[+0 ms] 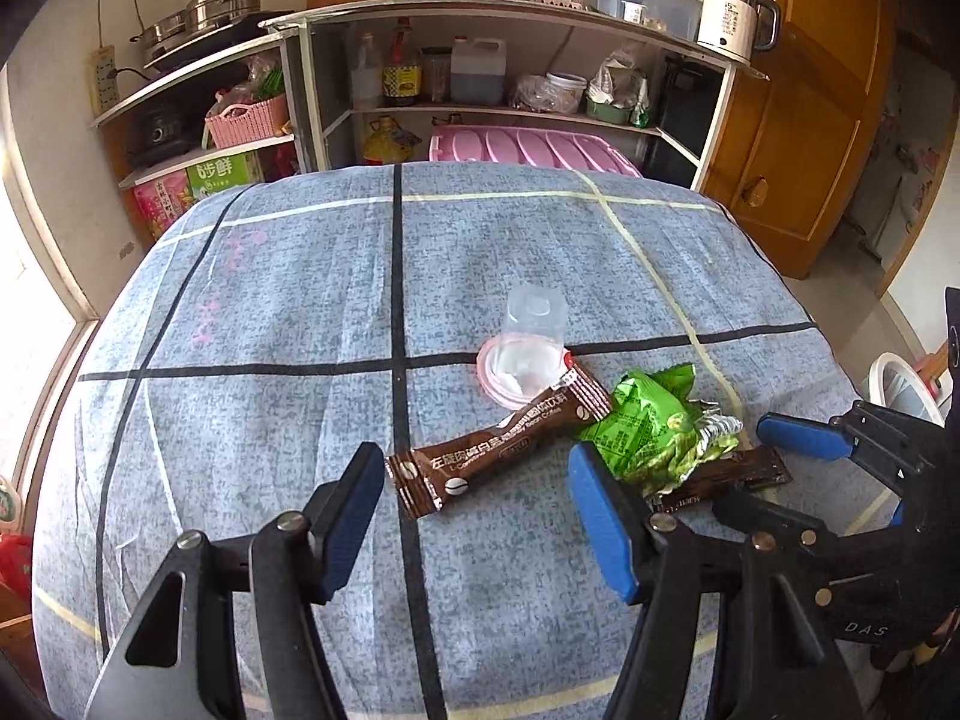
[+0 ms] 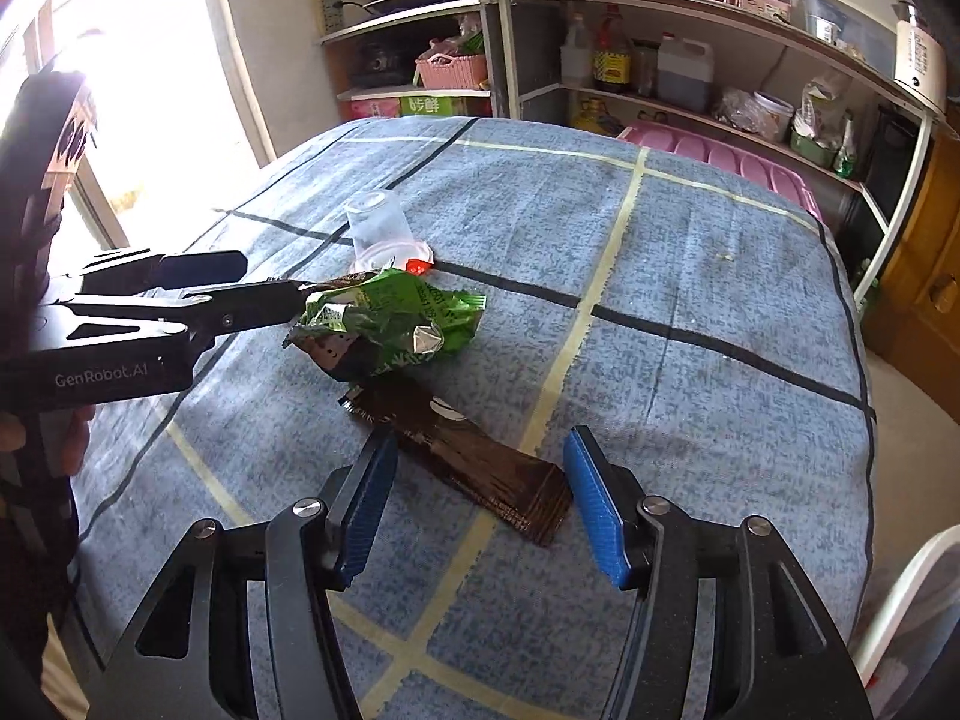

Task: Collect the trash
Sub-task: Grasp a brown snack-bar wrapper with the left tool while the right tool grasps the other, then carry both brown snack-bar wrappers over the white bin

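The only writing I can properly read is "GenRobot.AI" in pale letters on the black body of the left hand-held gripper, plus a line of Chinese characters along the long brown glossy snack-bar wrapper in the left wrist view, too warped to spell out; the green box on the low shelf has big white characters too. The trash sits bunched together near the middle of the blue-grey checked cloth surface: that brown wrapper lies at an angle, its far end overlapping the rim of a clear plastic cup with a pinkish peeled lid lying on its side, and just beside it is a crumpled green foil snack bag showing silver inside. A second dark brown flat wrapper lies nearer the right hand-held gripper, partly tucked under the green bag. Both grippers have their blue pads spread apart and grip nothing: the left one's fingers straddle the near end of the lettered wrapper, the right one's sit either side of the dark wrapper's near end. The right wrist view shows the left gripper's tip right at the green bag's edge, whether touching I can't tell. The left wrist view alone shows the white electric kettle up top.
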The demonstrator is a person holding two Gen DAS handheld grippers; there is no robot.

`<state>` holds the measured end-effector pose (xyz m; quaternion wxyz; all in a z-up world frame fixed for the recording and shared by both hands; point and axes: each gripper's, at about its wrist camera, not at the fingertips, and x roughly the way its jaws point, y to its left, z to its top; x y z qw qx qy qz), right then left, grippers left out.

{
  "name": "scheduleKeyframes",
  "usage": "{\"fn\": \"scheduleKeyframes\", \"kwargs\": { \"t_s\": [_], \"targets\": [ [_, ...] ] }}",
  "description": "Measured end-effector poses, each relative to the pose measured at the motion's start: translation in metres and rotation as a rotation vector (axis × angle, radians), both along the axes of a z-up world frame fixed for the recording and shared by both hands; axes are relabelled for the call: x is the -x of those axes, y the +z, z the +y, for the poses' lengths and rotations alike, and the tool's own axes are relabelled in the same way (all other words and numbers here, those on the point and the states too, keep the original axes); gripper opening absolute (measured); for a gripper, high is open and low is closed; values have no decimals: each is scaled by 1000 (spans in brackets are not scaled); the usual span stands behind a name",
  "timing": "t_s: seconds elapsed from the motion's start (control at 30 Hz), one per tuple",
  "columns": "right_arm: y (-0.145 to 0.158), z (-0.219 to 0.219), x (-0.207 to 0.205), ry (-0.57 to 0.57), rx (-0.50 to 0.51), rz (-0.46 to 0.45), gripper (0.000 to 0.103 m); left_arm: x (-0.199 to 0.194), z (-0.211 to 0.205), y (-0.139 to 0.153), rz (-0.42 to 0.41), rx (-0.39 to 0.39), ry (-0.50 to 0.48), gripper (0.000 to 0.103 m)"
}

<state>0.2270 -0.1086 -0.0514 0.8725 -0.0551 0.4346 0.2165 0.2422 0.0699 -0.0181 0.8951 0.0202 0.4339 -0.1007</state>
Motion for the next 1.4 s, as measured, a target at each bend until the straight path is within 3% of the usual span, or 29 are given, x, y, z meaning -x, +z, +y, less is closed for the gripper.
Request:
{"fn": "scheduleKeyframes", "kwargs": {
  "t_s": [0.23, 0.53, 0.7, 0.83, 1.1, 1.17, 1.4],
  "targets": [
    [-2, 16, 13, 80, 115, -34, 60, -13, -5, -6, 18, -15, -34, 66],
    [-2, 7, -1, 20, 51, -9, 60, -19, -17, -14, 28, -78, -96, 66],
    [-1, 2, -4, -22, 18, -3, 54, -20, -10, -17, 40, -32, -71, 66],
    [1, -3, -2, -45, 1, -3, 39, -17, -12, -16, 33, -36, -80, 56],
    [0, -6, 2, -29, -44, 15, 34, -9, -14, -16, 50, -11, -96, 33],
    [0, -5, 5, -29, -44, 13, 26, -6, -15, -15, 57, 1, -97, 27],
    [0, -6, 14, -39, -41, 12, 22, 7, -21, -13, 56, 14, -99, 22]
  ]
}}
